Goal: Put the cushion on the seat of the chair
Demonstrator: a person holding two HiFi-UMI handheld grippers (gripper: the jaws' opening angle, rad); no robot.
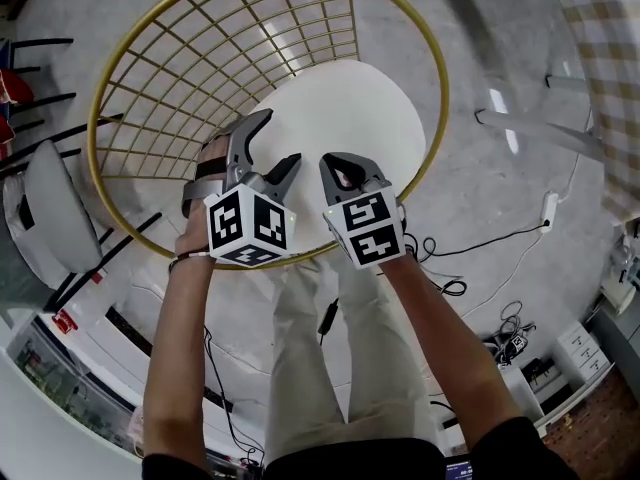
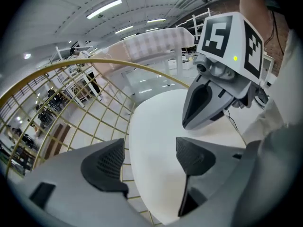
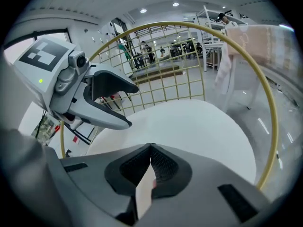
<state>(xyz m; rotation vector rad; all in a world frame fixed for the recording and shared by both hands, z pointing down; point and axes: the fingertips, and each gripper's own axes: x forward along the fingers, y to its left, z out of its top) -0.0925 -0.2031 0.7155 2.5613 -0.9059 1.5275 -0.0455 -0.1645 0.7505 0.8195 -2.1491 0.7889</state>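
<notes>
I see the cushion [image 1: 340, 108] lying flat on the chair [image 1: 130, 78] seat, so the task looks nearly done. My left hand-held gripper [image 2: 149, 160] stands wide and empty. The right hand-held gripper [image 3: 150, 148] is pinched on what looks like the cushion's near edge, not yet released.

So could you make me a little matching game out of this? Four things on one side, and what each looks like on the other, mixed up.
Things:
1. left gripper
2. right gripper
3. cushion
4. chair frame

Descriptions:
A. gold wire grid with a round rim
B. jaws closed together
C. white and round, lying in the chair
D. jaws wide apart

Pairs: 1-D, 2-B, 3-C, 4-A.
</notes>
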